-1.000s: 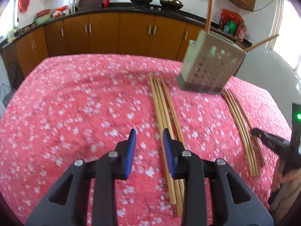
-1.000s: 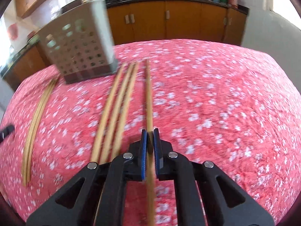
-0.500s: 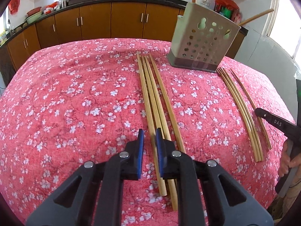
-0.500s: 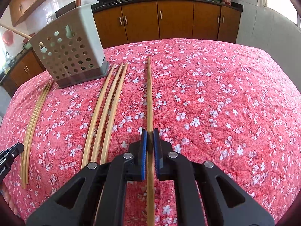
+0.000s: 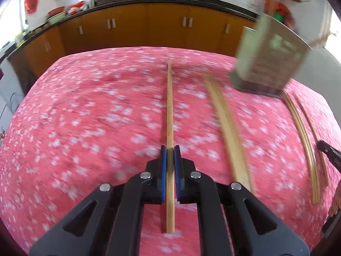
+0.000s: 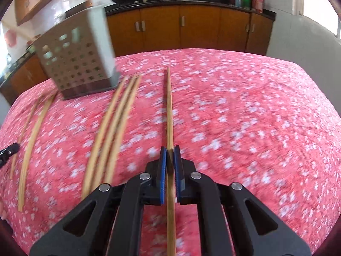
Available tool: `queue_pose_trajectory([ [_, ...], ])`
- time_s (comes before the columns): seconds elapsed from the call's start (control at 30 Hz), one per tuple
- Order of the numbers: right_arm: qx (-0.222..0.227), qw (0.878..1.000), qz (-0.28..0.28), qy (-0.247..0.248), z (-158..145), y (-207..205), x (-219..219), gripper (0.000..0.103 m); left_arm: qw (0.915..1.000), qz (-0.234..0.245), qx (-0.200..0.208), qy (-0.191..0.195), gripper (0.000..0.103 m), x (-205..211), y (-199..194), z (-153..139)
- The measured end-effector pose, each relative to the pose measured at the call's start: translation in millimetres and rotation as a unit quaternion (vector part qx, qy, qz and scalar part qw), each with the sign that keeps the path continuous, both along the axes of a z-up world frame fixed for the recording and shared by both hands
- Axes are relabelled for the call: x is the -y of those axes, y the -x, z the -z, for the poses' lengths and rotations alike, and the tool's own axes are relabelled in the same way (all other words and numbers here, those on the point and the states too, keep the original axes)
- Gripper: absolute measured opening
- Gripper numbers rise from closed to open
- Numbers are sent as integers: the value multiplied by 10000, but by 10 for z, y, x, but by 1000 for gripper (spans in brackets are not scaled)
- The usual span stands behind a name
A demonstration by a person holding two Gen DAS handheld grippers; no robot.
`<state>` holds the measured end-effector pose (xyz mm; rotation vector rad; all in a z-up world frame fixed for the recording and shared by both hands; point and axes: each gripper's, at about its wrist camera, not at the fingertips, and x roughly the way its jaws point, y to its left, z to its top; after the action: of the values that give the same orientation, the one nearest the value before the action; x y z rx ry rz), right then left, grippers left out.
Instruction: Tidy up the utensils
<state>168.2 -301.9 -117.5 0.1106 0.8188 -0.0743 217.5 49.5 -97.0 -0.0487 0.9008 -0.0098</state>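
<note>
Left wrist view: my left gripper (image 5: 170,149) is closed on one chopstick (image 5: 169,106), the holder (image 5: 268,64) far right. Right wrist view: right gripper (image 6: 170,149) clamps another chopstick (image 6: 169,111) — a long stick may pivot and miss the holder (image 6: 78,57) — I go slowly.

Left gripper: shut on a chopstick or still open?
Shut: the left gripper has its blue pads pressed against one chopstick, which runs straight between them.

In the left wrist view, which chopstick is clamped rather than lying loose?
The lone chopstick running straight between the left gripper jaws; the other chopsticks lie bunched to its right on the cloth.
</note>
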Motion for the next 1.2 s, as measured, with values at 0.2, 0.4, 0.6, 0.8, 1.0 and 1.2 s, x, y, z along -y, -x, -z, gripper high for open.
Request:
queue_pose_trajectory([
  [0.2, 37, 9998, 172, -72, -5, -62, 121, 8, 9996, -173, 77, 229, 11, -234, -75, -6],
  [0.4, 38, 9998, 175, -105, -15, -73, 117, 8, 9996, -211, 75, 190, 11, -209, -98, -2],
  [0.6, 37, 9998, 174, -103, -20, -68, 128, 8, 9993, -223, 83, 301, 11, -260, -49, -7],
  [0.8, 37, 9998, 184, -104, -14, -71, 120, 8, 9992, -222, 81, 315, 11, -261, -54, -5],
  [1.0, 37, 9998, 184, -115, -17, -73, 123, 8, 9992, -226, 78, 325, 11, -263, -54, -4],
  [1.2, 35, 9998, 184, -109, -18, -73, 121, 8, 9992, -225, 74, 326, 11, -266, -57, -2],
])
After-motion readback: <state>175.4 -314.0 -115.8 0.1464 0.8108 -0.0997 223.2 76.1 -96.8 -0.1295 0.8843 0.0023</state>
